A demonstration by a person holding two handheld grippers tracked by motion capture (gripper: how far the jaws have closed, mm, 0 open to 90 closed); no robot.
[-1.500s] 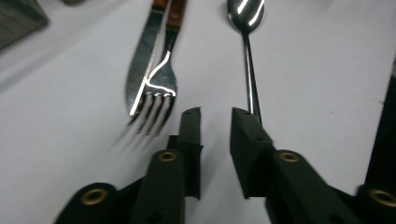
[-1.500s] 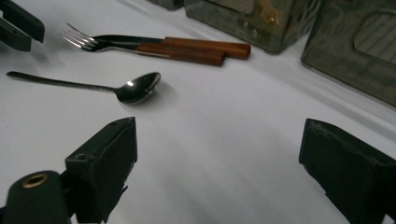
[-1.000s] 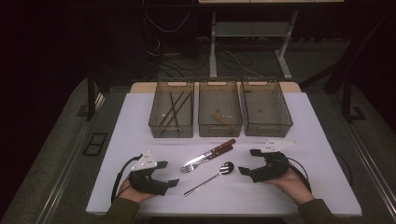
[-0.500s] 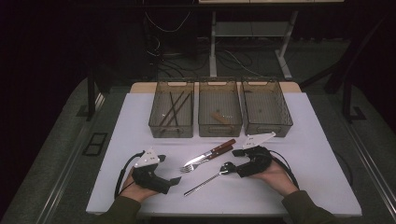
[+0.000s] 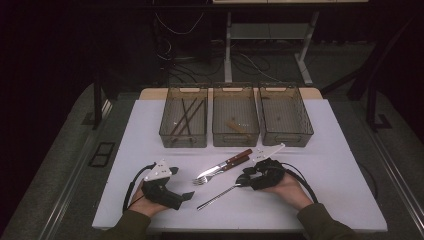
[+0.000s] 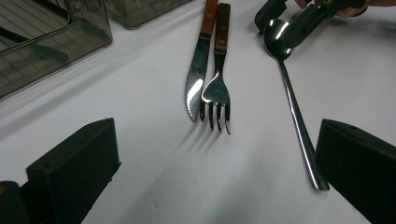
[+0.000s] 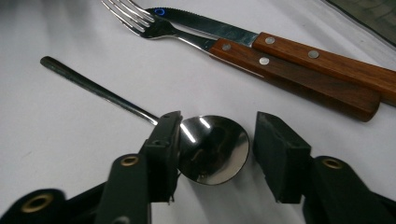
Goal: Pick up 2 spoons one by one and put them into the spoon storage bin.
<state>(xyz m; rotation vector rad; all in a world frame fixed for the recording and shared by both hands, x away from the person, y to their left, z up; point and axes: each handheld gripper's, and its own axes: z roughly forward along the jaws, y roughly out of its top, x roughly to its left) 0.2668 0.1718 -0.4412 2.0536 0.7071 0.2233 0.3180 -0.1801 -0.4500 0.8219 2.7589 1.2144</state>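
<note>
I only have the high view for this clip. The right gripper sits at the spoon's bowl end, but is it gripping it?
Observer: Not yet. The right gripper view shows the spoon's bowl between the jaws of the right gripper, which have just been closing. There is a gap at one jaw.
Operator: And the left gripper?
Observer: The left gripper has its jaws wide open over bare table. The spoon's handle tip lies close to one jaw.
Operator: What about the other cutlery?
Observer: The knife has a serrated edge. It lies right beside the fork.
</note>
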